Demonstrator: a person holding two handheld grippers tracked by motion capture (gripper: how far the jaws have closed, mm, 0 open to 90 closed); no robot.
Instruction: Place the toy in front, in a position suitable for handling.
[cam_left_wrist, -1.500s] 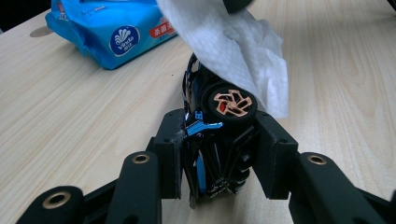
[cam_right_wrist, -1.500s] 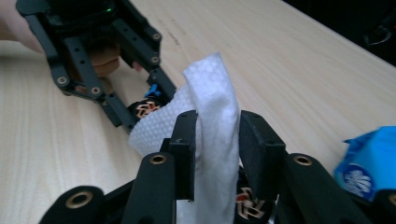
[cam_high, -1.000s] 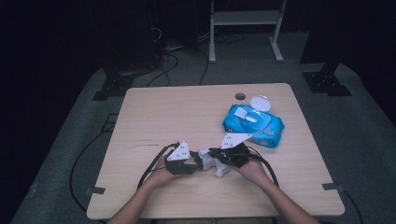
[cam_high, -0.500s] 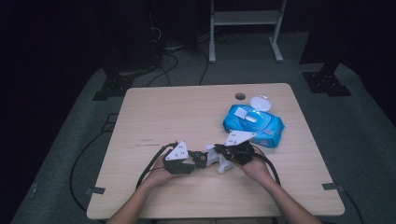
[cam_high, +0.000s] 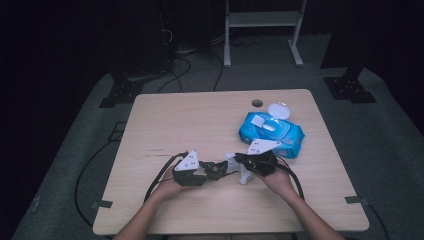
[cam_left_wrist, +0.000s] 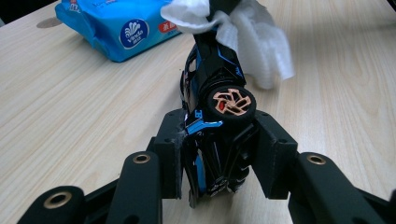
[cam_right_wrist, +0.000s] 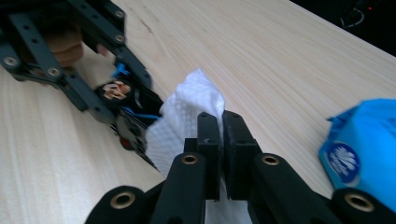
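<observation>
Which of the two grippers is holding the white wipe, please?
The right gripper, shut on the white wipe; the left gripper clamps the black toy car instead.

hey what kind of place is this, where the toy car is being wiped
Probably a recording studio or lab, not a home: a bare light wooden table on grey carpet, dark surroundings, black cables and stand feet behind it.

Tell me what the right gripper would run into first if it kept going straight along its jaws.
Most likely the toy car. The right gripper, shut on a white wipe, points toward the car, which the left gripper is clamping. The wipe already lies against the car's far end; the exact depth is hard to judge.
</observation>
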